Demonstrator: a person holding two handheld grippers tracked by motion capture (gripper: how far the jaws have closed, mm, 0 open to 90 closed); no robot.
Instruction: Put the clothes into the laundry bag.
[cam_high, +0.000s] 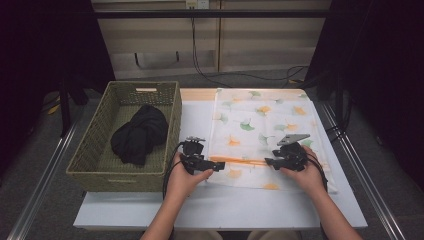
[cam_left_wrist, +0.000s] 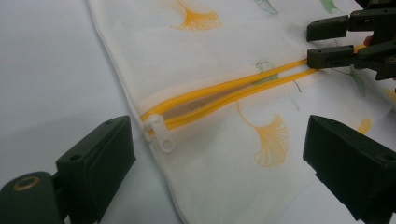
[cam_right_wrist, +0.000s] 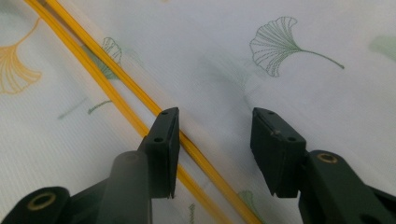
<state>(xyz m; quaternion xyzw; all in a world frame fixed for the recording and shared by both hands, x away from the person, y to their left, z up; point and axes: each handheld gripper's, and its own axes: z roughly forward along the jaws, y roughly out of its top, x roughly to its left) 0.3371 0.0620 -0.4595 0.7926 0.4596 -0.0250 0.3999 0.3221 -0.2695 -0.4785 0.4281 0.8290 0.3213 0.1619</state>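
White mesh laundry bag w/ ginkgo-leaf print (cam_high: 260, 135) lies flat on the pale counter (cam_high: 200, 205), its orange zipper (cam_left_wrist: 224, 93) already run open, white pull (cam_left_wrist: 161, 135) at the end. Left gripper (cam_left_wrist: 219, 154) hovers there, jaws spread; right gripper (cam_right_wrist: 215, 140) jaws part-closed astride the far zipper edge, prob. not gripping yet. Black bundled cloth (cam_high: 140, 132) waits in the woven green basket (cam_high: 95, 145), so loading remains.

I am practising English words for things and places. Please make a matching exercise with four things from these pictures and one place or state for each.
Things:
1. black cloth
2. white zipper pull
3. left gripper
4. mesh bag

Places or states:
a. lies flat on the table
b. inside the woven basket
c. jaws wide open
d. at the zipper's end, by the bag's edge

Pairs: 1-b, 2-d, 3-c, 4-a
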